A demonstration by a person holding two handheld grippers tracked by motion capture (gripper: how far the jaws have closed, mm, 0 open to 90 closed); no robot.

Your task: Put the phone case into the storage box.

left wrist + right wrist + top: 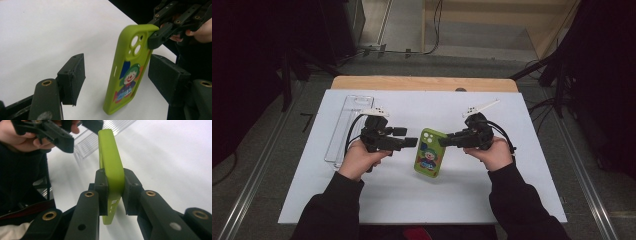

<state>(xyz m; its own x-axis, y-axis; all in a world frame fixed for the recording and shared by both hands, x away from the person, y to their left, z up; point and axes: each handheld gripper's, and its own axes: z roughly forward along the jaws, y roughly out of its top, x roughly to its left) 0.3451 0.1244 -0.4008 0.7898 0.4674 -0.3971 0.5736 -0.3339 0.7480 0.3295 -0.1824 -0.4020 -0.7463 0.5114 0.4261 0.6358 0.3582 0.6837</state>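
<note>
The green phone case, printed with a clown picture, is in the middle of the white desk, between the two hands. In the left gripper view it stands nearly upright on its long edge, camera holes at the top; whether its lower end rests on the desk or hangs just above it cannot be told.

The right tool pinches the case at its upper corner by the camera holes: in the right gripper view its pads press on both faces of the thin green edge. The left tool is spread, and in its own view the case stands between its two pads without touching the one on the printed side; the other pad sits close behind the case, and contact there cannot be made out.

A clear plastic tray lies along the left part of the desk, just behind the left hand and well apart from the case. The right hand is near the case's other side. Nothing lies between the tools and the case. Past the desk's wooden far edge are a grey floor, cables and dark stands.
</note>
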